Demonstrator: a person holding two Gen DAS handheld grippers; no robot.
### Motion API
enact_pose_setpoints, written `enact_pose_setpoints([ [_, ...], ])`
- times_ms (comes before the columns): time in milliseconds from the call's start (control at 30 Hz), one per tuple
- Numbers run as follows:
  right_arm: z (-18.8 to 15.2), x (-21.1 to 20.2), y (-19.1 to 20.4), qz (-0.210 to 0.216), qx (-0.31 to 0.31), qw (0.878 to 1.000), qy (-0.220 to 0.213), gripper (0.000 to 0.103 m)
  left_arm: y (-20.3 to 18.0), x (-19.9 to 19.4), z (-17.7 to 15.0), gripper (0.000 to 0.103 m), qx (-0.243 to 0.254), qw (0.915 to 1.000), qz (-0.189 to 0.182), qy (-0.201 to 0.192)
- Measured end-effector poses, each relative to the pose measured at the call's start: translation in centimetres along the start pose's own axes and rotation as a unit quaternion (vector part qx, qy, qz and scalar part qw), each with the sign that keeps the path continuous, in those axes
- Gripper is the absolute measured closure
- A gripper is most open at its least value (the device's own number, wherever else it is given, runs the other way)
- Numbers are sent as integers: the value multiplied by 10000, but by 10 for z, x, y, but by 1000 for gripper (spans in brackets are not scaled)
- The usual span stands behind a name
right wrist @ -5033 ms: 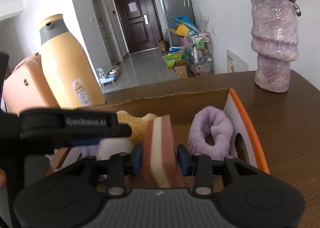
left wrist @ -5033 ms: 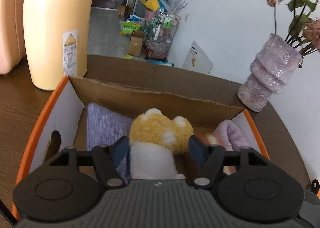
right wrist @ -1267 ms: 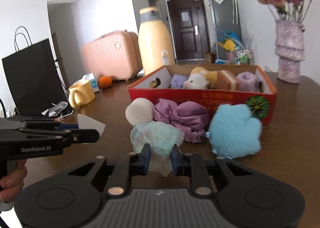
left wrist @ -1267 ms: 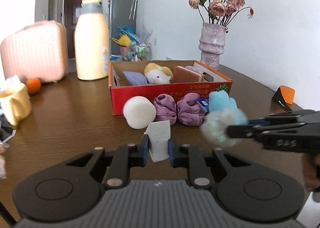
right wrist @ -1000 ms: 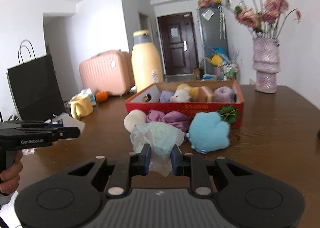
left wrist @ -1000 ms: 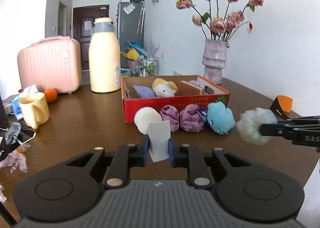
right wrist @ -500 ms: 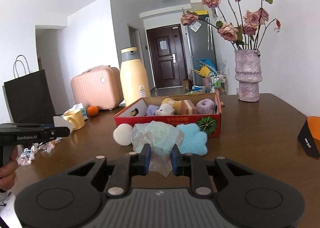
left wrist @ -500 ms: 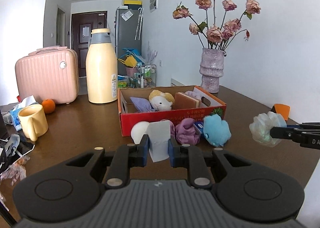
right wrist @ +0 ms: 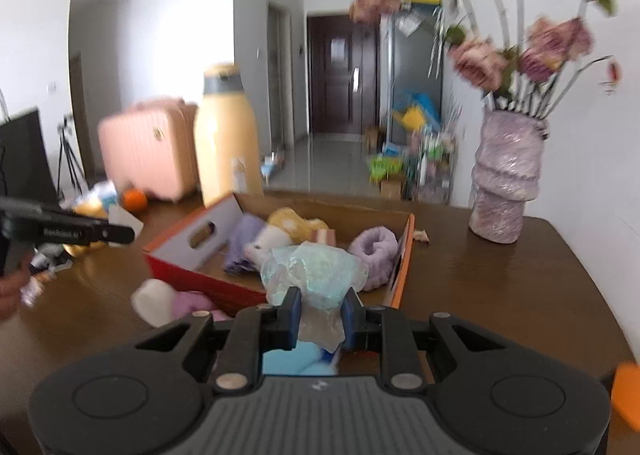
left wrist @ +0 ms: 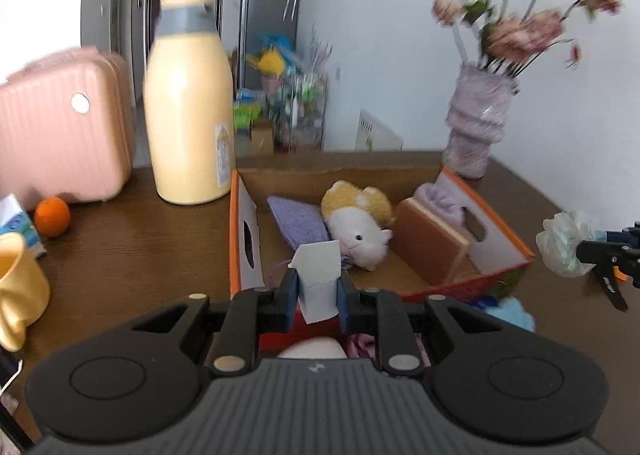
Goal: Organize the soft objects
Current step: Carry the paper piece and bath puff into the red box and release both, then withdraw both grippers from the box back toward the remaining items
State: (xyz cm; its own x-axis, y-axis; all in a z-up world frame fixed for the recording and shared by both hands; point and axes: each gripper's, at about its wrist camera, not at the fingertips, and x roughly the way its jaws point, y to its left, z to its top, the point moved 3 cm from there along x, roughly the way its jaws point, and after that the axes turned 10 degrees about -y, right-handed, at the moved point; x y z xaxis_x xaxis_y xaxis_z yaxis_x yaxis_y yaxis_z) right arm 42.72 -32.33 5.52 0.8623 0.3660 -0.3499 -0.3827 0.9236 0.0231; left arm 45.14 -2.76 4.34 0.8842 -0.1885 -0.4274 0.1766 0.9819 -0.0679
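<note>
Tongs first. Left gripper (left wrist: 318,287): jaws closed down on a small white sponge block (left wrist: 318,275), which stands upright between the pads and sticks out above them. Right gripper (right wrist: 319,313): jaws pinched on the tail of a bagged pale-green puff (right wrist: 314,275); the bulk of it bulges above the pads, so the hold is on loose plastic only.

Just under the left gripper, on the table (left wrist: 132,243) in front of the box: a white ball (left wrist: 312,347), a purple scrunchie (left wrist: 360,345) and a blue plush (left wrist: 512,313), all partly hidden.

Beyond them, the cardboard box (left wrist: 240,223) with orange rim. Inside, left to right in the left view: purple cloth (left wrist: 298,221), yellow-white plush toy (left wrist: 358,223), brown sponge (left wrist: 430,245) standing on edge, lilac ring (right wrist: 374,251) at the right end.

Step judged in hand: carrying both items over the box to drop them in. Free floor shows at the front, near the left wall and before the brown sponge. Suggest clearing the front rim before lowering, placing the white block in the front left gap, and lowering the puff before release, since the bag may catch on a pad.

Farther back: yellow bottle (left wrist: 186,103), pink suitcase (left wrist: 60,127), vase (left wrist: 476,127).
</note>
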Motion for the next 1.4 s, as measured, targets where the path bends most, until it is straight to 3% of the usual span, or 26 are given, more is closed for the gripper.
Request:
enact_pose_setpoints([
  [167,15,83,-17,-115,-271,9959,856,82,4,64,12,81,230,9981,217,536],
  [267,7,122,-14,-179,-609,9879,1417,82,12,96,8,80,299,9957,324,818],
  [333,0,140,-12,-173,-796,9820,1704,81,17,110,4,73,310,9939,396,982],
  [433,-3,157,-9,-128,-903,9777,1889,72,19,123,0,53,307,9916,354,1207],
  [567,4,160,-7,-132,-1033,9764,1891,40,16,120,5,45,408,9923,266,1141],
  [667,13,156,-7,-88,-1097,9756,1897,35,14,116,13,43,424,9928,298,1081],
  [867,40,128,-10,-103,-974,9840,1488,35,11,92,30,42,311,9951,444,824],
  [1067,57,79,-3,-165,-795,9931,849,30,-2,40,39,35,163,9984,471,270],
  [1200,54,30,5,-235,-461,9984,205,19,-13,-6,30,32,4,9993,367,-107],
  [1400,25,-46,29,-354,5,9982,-494,13,-30,-85,-6,24,157,9957,457,-787],
])
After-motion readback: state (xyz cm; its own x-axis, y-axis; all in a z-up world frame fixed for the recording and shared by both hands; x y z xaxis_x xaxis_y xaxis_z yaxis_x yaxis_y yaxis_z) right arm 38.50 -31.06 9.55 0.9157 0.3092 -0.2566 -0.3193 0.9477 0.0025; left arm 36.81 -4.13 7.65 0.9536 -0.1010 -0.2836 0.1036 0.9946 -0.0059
